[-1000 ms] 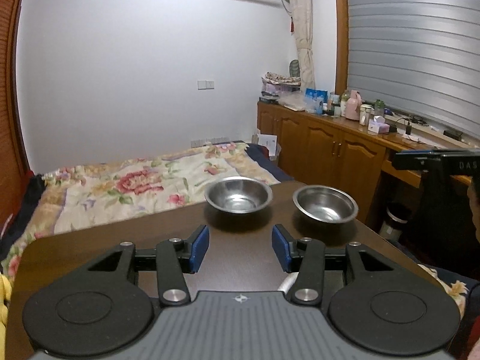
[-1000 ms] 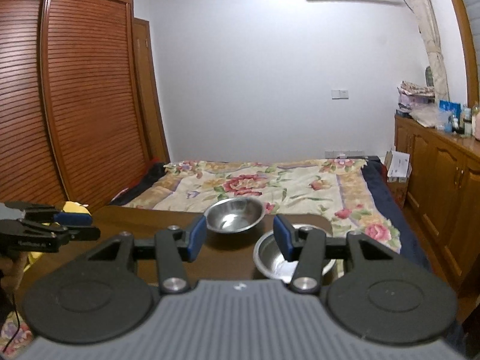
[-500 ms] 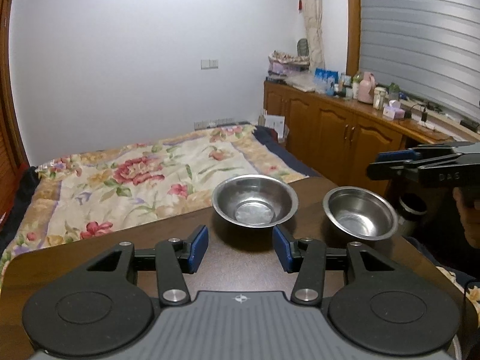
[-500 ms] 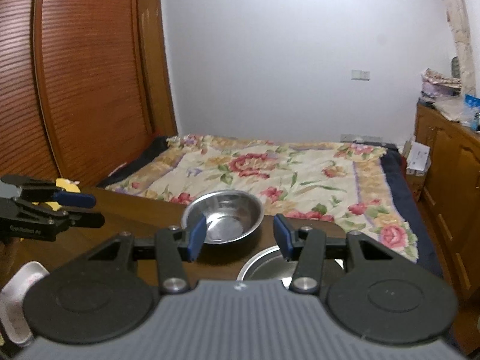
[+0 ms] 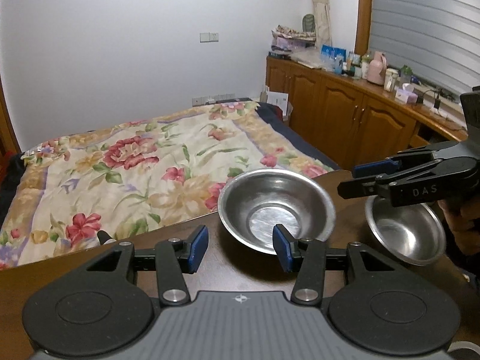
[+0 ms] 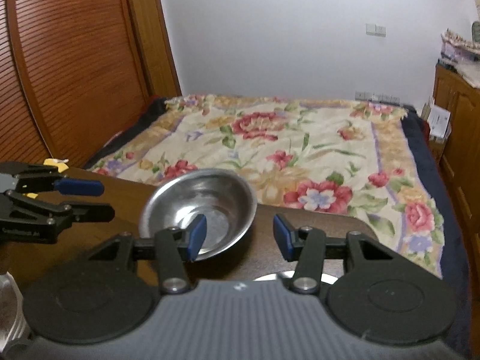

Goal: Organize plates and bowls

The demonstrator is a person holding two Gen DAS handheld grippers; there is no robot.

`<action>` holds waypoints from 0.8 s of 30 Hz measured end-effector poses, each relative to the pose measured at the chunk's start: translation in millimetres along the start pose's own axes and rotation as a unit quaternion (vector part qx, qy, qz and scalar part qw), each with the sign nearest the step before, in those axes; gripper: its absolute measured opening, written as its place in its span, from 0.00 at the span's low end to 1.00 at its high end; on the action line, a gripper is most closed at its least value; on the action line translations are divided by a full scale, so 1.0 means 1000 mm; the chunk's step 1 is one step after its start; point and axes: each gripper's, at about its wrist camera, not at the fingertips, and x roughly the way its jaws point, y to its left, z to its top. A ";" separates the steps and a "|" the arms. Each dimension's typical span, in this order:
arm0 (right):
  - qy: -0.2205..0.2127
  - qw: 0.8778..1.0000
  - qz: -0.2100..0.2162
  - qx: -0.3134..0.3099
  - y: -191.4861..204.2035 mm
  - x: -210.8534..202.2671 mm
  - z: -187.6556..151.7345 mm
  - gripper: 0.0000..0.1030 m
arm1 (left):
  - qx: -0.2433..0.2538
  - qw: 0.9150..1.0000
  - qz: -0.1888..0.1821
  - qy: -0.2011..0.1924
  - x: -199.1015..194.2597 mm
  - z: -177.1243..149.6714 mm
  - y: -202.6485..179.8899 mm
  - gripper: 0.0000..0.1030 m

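Both tongs have closed in on the round stainless-steel bowl point(image 5: 276, 210) at the far edge of the dark wooden counter point(image 5: 240, 273), beside the flowered bed. The left tongs point(image 5: 241, 246) are spread, their right pad now at that bowl's near rim. The right tongs point(image 6: 238, 235), also spread, hover above the second steel bowl point(image 5: 405, 234) beside it. A grasp looks imminent; nothing is stacked yet.

Each black tool point(image 5: 240, 247) has 2 blue-padded fingers point(image 5: 198, 249) and silver screws.
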 end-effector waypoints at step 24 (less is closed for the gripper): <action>0.076 0.996 0.031 0.020 -0.002 0.040 0.009 0.39 | -0.044 0.997 -0.045 0.049 0.056 0.001 0.014 0.34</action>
